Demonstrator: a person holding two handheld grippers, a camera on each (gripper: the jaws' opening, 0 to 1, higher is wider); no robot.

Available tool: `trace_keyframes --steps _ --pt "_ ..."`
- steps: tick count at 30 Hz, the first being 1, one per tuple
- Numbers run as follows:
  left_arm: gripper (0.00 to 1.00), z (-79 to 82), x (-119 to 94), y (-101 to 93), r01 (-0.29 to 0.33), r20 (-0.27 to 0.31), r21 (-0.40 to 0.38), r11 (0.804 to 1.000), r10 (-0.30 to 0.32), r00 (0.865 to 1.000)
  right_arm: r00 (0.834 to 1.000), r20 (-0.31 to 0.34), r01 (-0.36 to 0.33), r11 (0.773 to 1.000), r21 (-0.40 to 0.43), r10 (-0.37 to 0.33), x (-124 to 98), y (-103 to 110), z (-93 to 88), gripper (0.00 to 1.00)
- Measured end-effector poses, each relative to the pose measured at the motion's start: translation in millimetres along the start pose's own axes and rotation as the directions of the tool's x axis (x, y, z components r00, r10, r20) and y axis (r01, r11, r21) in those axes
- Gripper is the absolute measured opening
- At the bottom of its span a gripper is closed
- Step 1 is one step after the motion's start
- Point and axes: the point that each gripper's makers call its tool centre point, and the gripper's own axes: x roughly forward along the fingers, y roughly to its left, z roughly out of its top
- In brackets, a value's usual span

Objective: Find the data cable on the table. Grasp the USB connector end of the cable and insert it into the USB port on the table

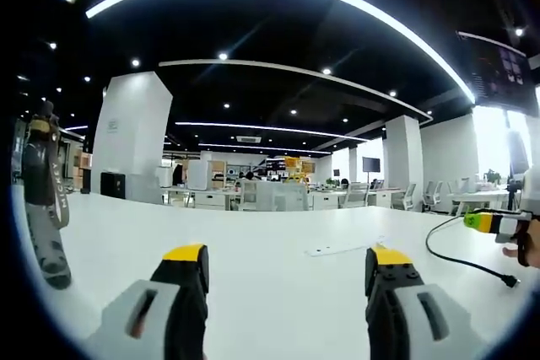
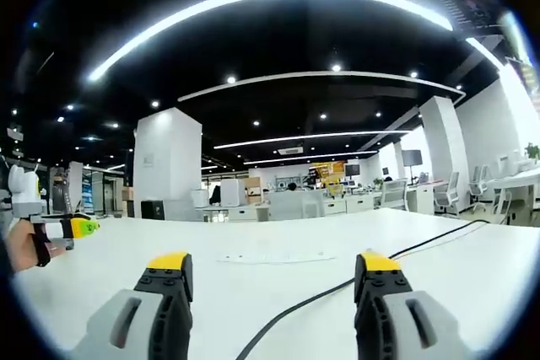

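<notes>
The left gripper (image 1: 287,260) hangs low over the white table (image 1: 253,233) with its yellow-tipped jaws spread wide and nothing between them. The right gripper (image 2: 274,265) is likewise spread and empty. In the left gripper view the black cable (image 1: 456,257) loops on the table to the right, and its small dark plug end (image 1: 509,280) lies flat just below the person's hand (image 1: 521,252), which holds the right gripper at that edge. In the right gripper view the same cable runs from the bottom centre up between the jaws, passes behind the right-hand jaw's tip and goes on toward the far right of the table. A flat white strip (image 1: 346,249) lies on the table ahead of both grippers, apart from the cable; any sockets or markings on it are too small to tell. A white pillar (image 1: 131,137) carries a faint mark that cannot be read, and a dark screen (image 1: 504,69) high on the right shows small tiles, also unreadable. A dark upright object (image 1: 42,200) stands at the table's left edge.
</notes>
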Motion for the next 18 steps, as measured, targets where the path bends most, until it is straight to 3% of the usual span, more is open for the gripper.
trace_keyframes --steps 18 --pt "0.74 -2.1 -0.8 0.3 -0.002 -0.014 0.001 1.000 0.002 1.000 0.999 -0.034 -0.007 1.000 0.007 0.008 0.4 1.3 -6.7 0.77"
